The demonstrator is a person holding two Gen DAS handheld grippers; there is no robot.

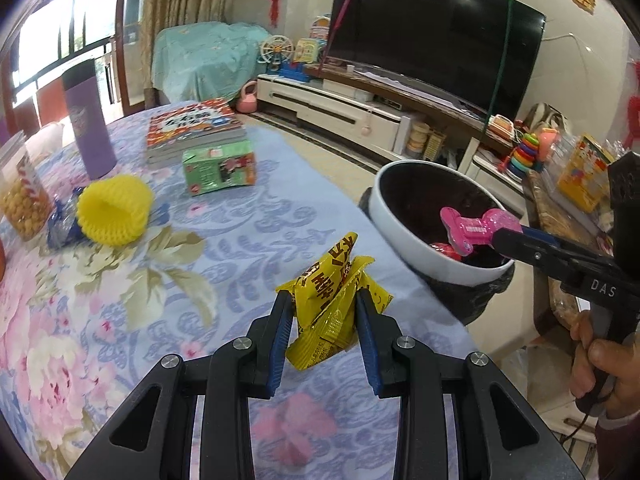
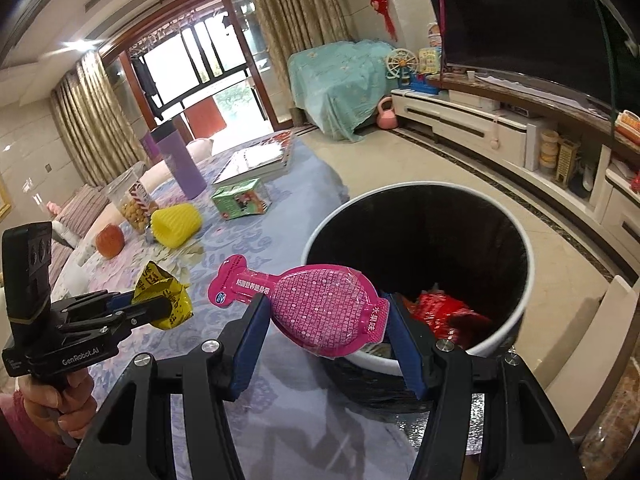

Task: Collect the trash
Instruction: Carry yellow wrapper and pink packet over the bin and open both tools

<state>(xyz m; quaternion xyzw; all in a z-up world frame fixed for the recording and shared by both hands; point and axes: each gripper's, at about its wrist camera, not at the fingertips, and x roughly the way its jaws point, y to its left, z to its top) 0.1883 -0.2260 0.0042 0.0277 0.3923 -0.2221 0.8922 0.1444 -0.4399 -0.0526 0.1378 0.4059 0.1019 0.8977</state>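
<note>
My left gripper (image 1: pixel 322 300) is shut on a crumpled yellow snack wrapper (image 1: pixel 334 296) and holds it above the floral tablecloth, near the table edge; it also shows in the right wrist view (image 2: pixel 162 300). My right gripper (image 2: pixel 324 312) is shut on a pink blister pack (image 2: pixel 316 300) and holds it over the near rim of the white trash bin (image 2: pixel 516 312), which has a black liner and red wrappers (image 2: pixel 440 308) inside. In the left wrist view the pink pack (image 1: pixel 472 228) hangs over the bin (image 1: pixel 404 236).
On the table (image 1: pixel 224 248) lie a yellow foam fruit net (image 1: pixel 114 210), a blue wrapper (image 1: pixel 62 224), a green carton (image 1: pixel 218 172), a stack of books (image 1: pixel 194 128), a purple bottle (image 1: pixel 88 120) and a snack jar (image 1: pixel 22 196). A TV cabinet (image 1: pixel 344 112) stands behind.
</note>
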